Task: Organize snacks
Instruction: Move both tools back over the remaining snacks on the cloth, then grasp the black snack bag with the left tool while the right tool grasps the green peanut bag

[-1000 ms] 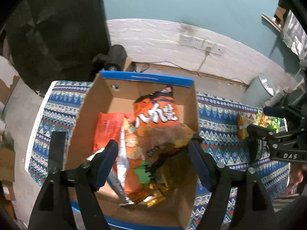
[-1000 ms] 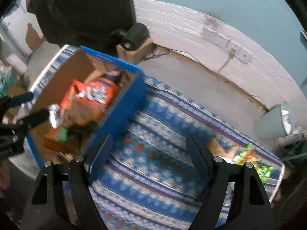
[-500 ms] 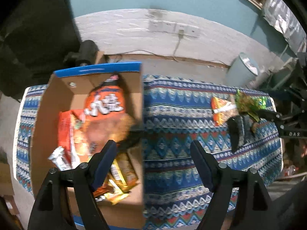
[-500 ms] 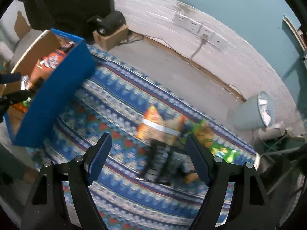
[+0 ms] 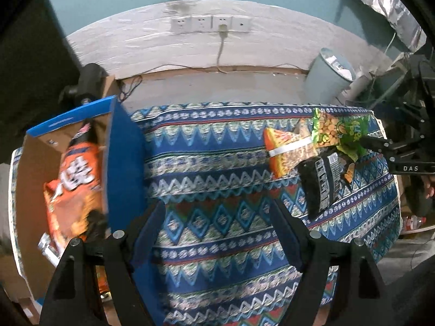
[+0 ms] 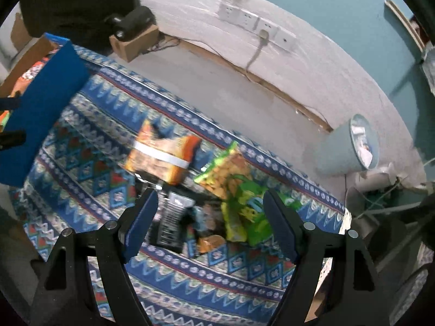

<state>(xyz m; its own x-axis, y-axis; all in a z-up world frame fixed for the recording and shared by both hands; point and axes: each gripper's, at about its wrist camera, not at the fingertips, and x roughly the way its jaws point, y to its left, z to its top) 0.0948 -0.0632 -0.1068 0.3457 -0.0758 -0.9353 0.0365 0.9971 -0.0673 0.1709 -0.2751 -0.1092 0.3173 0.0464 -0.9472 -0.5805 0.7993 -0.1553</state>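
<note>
A blue-sided cardboard box (image 5: 123,163) at the table's left holds an orange snack bag (image 5: 74,179) and other packets. It also shows at the left in the right wrist view (image 6: 40,114). Loose snacks lie at the table's right: an orange packet (image 6: 160,159), a green packet (image 6: 239,198) and a black packet (image 6: 171,222). The same pile shows in the left wrist view (image 5: 315,149). My left gripper (image 5: 217,233) is open and empty over the patterned cloth, right of the box. My right gripper (image 6: 209,222) is open and empty just above the black and green packets.
A blue patterned cloth (image 5: 217,168) covers the table. Behind it are bare floor, a white brick wall with sockets (image 5: 209,24), a pale bin (image 6: 350,146) at the right and a dark device on a small cardboard box (image 6: 133,35).
My left gripper has swung right, from over the box to over the cloth. My right gripper has moved right, from beside the box to above the loose snack pile.
</note>
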